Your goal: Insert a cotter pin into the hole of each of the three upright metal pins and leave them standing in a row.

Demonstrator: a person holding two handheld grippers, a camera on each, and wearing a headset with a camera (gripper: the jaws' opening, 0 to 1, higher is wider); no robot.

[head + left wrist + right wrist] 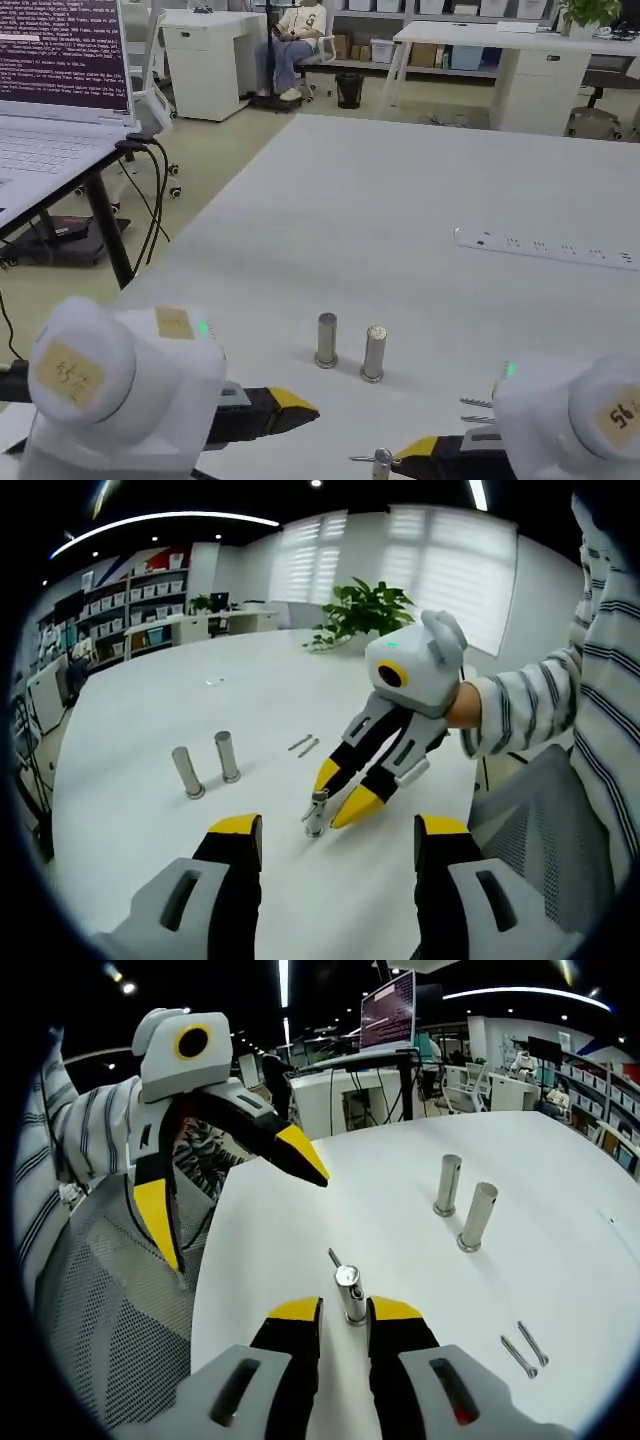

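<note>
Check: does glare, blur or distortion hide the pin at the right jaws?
Head view: even light, sharp, pin at bottom edge. Left gripper view: fisheye bending, bright windows, pin readable. Right gripper view: pin sharp, ceiling lamps flare above.

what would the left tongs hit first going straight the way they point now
Probably the metal pin gripped by the right tongs, almost dead ahead of the left tongs; depth is uncertain.

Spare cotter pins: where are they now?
In the right gripper view, the spare cotter pins lie on the table right of the right gripper, nearer than two upright pins.
</note>
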